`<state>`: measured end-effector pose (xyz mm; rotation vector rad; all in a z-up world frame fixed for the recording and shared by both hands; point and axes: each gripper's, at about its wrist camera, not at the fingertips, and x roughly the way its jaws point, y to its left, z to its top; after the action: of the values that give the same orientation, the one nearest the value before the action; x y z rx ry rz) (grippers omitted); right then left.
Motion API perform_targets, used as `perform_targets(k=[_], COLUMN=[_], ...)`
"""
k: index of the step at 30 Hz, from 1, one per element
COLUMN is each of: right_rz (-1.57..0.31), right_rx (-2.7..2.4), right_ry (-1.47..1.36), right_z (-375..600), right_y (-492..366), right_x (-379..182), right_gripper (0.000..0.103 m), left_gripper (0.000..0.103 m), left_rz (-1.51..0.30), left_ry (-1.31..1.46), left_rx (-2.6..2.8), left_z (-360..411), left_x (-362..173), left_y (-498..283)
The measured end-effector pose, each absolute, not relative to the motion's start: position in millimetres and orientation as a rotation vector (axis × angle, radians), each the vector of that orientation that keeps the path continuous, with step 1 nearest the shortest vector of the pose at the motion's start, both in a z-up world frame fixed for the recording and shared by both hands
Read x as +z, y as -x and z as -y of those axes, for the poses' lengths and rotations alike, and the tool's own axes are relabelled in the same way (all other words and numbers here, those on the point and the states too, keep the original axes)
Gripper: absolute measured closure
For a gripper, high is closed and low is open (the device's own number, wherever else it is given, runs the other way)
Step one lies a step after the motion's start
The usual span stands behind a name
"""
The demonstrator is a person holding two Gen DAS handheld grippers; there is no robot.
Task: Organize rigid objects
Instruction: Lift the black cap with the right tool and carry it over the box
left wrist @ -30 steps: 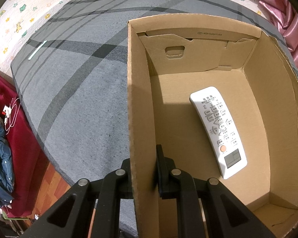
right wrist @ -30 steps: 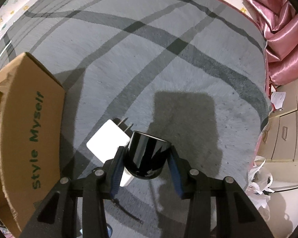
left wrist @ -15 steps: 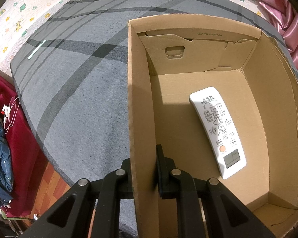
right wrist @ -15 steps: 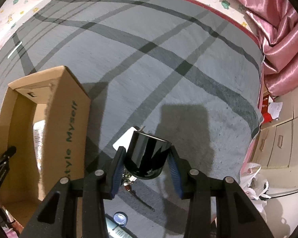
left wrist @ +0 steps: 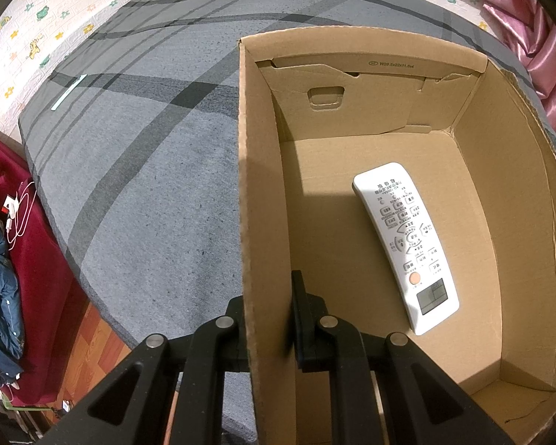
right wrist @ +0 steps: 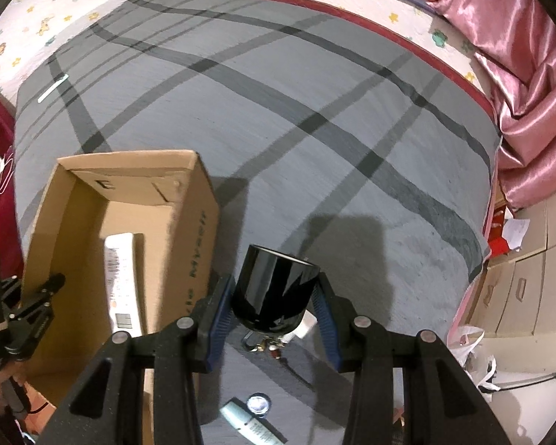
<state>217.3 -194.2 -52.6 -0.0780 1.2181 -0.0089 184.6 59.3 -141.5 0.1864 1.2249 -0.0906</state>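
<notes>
While the left gripper (left wrist: 267, 319) clamps the near left wall of the box (left wrist: 515, 170), its jaws shut on the cardboard and steadying it on the rug (right wrist: 315, 118), the right gripper (right wrist: 274, 296) holds a black cup (right wrist: 274, 289) between its blue pads (right wrist: 215, 315), clear of the rug and just right of the box's right wall. This looks like the carry step: the cup is picked and not yet boxed. A remote (left wrist: 404, 244) already lies on the box floor, nearer the right wall and running from the near end toward the far one. The next move probably calls for lifting the cup over the right wall, then lowering it into bare floor. Open room lies along the left wall and at the far end of the box; the strip between remote and right wall looks tight. The wall's top edge is the thing to clear. Small items (right wrist: 252, 408) lie on the rug at its near edge, below the cup, so the rug there is crowded, while its far half is bare.
</notes>
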Motion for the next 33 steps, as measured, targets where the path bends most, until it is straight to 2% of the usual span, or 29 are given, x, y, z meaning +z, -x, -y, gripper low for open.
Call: perform_targets(k=[17, 33], right_rz=[-1.205, -1.258], right_rx=[0.150, 0.201], right_ry=[0.133, 0.140], right_z=[114, 65], right_y=[-215, -228], right_x=[-49, -90], right_gripper=[0.058, 0.058], left_gripper=[0.089, 0.089], left_rz=[-1.226, -1.224], left_ry=[-0.183, -0.180], left_rx=[-0.092, -0.095], left_z=[-59, -58], left_x=[-142, -142], left_y=[-185, -185])
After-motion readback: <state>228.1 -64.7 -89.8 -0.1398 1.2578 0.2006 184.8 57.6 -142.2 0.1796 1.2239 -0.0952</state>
